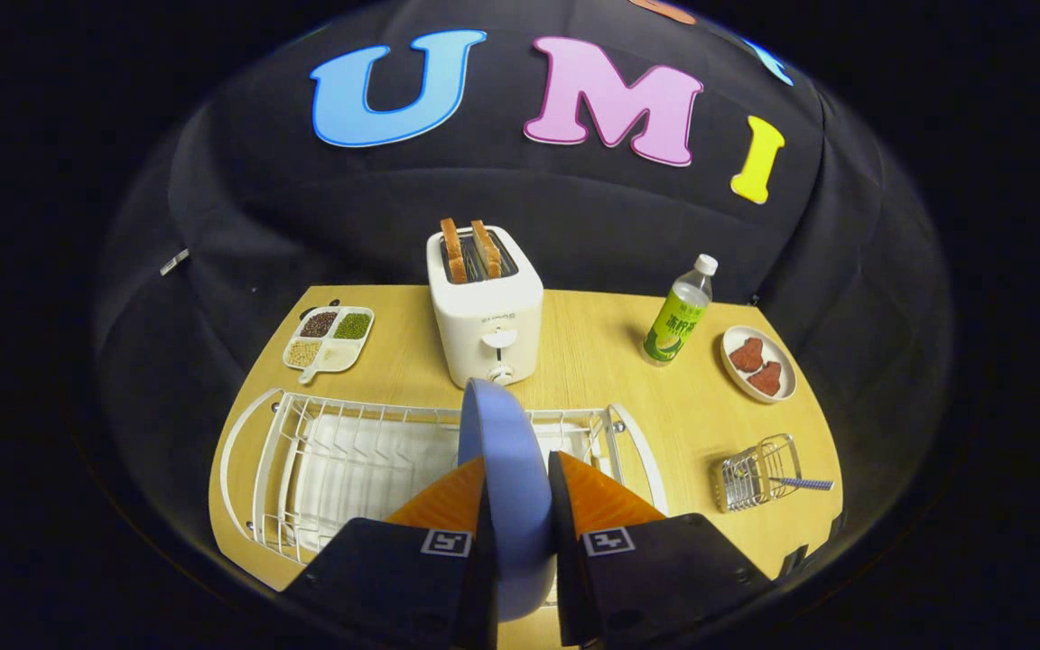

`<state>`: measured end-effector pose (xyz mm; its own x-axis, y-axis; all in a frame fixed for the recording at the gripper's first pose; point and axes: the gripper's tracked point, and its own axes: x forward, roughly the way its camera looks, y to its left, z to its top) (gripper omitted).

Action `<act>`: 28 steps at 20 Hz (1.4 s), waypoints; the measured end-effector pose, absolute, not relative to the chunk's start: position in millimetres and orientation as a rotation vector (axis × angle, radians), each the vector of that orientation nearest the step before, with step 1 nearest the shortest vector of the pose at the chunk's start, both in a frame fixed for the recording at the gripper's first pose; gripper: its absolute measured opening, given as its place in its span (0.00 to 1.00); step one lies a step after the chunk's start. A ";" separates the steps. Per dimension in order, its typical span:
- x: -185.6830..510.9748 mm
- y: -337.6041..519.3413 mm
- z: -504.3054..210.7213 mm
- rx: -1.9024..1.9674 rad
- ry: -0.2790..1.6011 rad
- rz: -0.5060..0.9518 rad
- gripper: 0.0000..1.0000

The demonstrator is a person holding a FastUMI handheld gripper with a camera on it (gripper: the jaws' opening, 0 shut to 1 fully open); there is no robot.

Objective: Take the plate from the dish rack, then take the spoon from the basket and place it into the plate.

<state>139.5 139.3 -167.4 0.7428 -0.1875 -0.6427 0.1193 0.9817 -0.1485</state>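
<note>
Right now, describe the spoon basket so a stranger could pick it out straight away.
Start at the white dish rack on the wooden table, where the gripper is shut on the blue plate. The basket lies beyond the rack's end, below the dish of red pieces: small, silver wire, the spoon handle poking out.

I see a white toaster (pixel 485 307) at the back middle of the wooden bench (pixel 592 361), two toast slices (pixel 470 248) standing in its slots. Left of the toaster: a white four-part tray (pixel 329 338) of assorted grains. Right of the toaster: an upright green-labelled bottle (pixel 680 311), white cap. Further right of it, a small oval dish (pixel 758 364) with two reddish pieces.
</note>
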 end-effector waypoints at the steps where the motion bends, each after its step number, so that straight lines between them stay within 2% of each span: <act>1: 141.1 136.9 -164.1 -0.111 0.705 -0.176 0.30; 5: 146.0 120.1 -151.3 -0.120 0.677 -0.202 0.28; 7: 143.5 127.7 -154.5 -0.058 0.694 -0.164 0.23; 15: 120.2 99.7 -157.6 0.039 0.709 -0.096 0.21; 23: 43.9 16.6 -114.7 0.222 0.691 -0.067 0.21; 28: -30.8 -37.5 -122.5 0.369 0.731 -0.027 0.21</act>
<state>-30.8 -37.5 -122.5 0.7469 0.1040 -0.6568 0.1513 0.9352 0.3202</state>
